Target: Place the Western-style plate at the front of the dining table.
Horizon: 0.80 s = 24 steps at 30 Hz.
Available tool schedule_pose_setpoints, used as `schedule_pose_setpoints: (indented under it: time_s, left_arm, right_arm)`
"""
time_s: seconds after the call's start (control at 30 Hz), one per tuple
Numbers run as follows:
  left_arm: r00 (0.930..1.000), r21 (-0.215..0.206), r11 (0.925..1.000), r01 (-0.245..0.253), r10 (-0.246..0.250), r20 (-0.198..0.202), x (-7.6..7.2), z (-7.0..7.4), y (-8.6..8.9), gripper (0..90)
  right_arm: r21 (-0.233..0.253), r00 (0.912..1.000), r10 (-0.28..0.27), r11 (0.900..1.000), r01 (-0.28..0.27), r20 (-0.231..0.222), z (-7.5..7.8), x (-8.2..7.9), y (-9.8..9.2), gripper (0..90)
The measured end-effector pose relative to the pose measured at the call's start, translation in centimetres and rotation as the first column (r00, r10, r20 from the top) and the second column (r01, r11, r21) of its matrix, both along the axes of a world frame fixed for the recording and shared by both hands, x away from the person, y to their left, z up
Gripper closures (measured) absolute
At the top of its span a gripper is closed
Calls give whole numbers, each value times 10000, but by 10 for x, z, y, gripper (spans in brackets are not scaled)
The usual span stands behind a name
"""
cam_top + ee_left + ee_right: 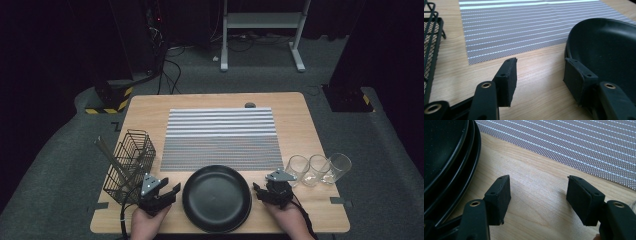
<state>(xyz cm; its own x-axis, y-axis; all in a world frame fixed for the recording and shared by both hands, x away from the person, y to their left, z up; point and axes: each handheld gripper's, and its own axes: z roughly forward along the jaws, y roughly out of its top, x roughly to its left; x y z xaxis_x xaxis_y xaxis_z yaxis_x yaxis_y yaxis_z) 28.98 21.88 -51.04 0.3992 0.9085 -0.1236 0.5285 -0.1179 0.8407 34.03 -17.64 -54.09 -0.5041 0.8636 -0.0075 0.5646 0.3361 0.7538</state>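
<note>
Table [300, 120]: wooden, bearing a striped mat [222, 137]. Plates [216, 198]: black, stacked at the near edge, just in front of the mat, between the two grippers. Left gripper [539, 75]: jaws spread wide, gripping nothing; one jaw lies against the plates' rim, the other over bare wood. Right gripper [539, 197]: jaws spread wide, empty, over bare wood just beside the plates.

To my left stood a wire basket [131, 162]; a striped mat [221, 137] lay farther off; three glasses [318, 169] stood right.
</note>
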Motion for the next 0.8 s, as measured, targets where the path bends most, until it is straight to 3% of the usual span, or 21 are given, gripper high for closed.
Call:
schedule_pose_setpoints:
  time_s: [0.23, 0.4, 0.6, 0.8]
  left_arm:
    - [9982, -284, 9982, 529, -521, 283, -3, 10, -7, 425]
    - [9966, -6, 9968, 796, -795, 229, 1, 16, -17, 405]
    - [9942, 221, 9939, 1077, -1078, 3, 11, 22, -25, 395]
    - [9889, -252, 9902, 1376, -1388, -525, 21, 17, -30, 377]
  right_arm:
    - [-3, 10000, -4, 10000, 4, 0, 0, 0, 0, 358]
    - [-2, 10000, 4, 10000, -4, -1, 0, 0, 0, 358]
    - [3, 10000, 13, 10000, -13, 4, 0, 0, 0, 356]
    - [-4, 10000, 12, 10000, -12, -1, 0, 0, 0, 357]
